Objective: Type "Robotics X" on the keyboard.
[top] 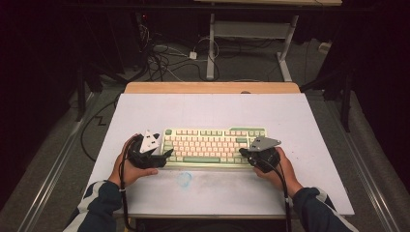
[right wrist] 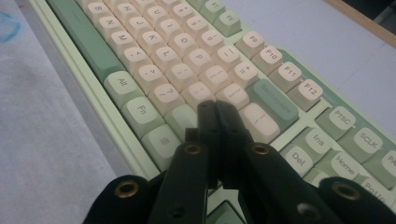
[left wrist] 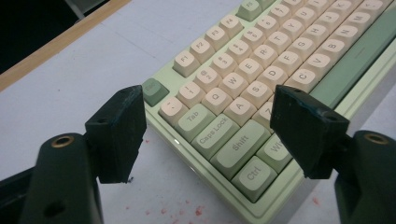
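A pale green mechanical keyboard with cream and sage keycaps (top: 212, 146) lies flat on the white worktop (top: 212, 108), near its front edge and roughly centred, long side facing the person. The left gripper (top: 167, 153) sits at the keyboard's left end, held in the person's left hand (top: 131, 169). Its black fingers (left wrist: 119, 135) stand wide apart with nothing pressed between them; in the left gripper view the keyboard's front left corner, with the Ctrl, Shift and Caps Lock keys, lies in the gap just beyond the tips, not touched by either pad. The right gripper (top: 243, 152) is at the keyboard's right end, in the person's right hand (top: 283, 169). Its fingers (right wrist: 219, 121) are pressed together, empty, their tips hovering over the cream keys beside the green Backspace key; whether they touch a key cannot be told.
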The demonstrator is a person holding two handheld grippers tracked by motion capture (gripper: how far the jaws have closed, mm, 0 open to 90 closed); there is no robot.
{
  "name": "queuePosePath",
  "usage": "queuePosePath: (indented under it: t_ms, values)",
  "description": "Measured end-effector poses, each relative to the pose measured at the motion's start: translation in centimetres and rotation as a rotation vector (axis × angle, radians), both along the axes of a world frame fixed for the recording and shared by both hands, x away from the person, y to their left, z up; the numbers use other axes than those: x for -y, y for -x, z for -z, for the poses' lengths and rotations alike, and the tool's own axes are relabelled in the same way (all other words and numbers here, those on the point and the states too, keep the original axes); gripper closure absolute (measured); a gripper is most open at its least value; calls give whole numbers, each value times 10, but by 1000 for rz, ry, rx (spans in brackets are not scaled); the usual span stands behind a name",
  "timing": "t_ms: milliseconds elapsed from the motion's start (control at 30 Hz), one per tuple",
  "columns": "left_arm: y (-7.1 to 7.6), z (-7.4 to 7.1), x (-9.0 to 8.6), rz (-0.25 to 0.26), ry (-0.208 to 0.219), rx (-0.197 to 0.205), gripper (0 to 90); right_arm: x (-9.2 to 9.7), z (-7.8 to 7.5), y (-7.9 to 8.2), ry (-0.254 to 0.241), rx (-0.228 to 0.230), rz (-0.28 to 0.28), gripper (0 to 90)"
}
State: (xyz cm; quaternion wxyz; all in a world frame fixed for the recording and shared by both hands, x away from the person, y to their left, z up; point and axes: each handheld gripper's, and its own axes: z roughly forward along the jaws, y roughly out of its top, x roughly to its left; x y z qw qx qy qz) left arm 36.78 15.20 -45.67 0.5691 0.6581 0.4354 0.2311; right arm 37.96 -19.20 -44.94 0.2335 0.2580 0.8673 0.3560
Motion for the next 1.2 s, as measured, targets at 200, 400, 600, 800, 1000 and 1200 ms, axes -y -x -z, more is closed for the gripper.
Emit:
queuePosePath:
  t_ms: [200, 400, 600, 800, 1000, 1200]
  values:
    - [0, 2, 4, 22, -11, -21, 285, 2, 2, -1, -5, -14, 9, 900]
    - [0, 1, 4, 17, -5, -25, 312, 2, 6, -2, 8, -22, 0, 900]
    - [1, 1, 8, 58, -24, -43, 525, 2, 7, -1, 7, -18, 0, 900]
    - [-1, -3, 18, 97, -37, -52, 779, 2, 7, 0, 6, -13, 0, 900]
    - [-4, -3, 30, 146, -94, -44, 869, 1, 8, 1, 7, -4, -3, 900]
    - [-10, -5, 40, 157, -93, -55, 868, 1, 8, 1, 3, -8, -2, 900]
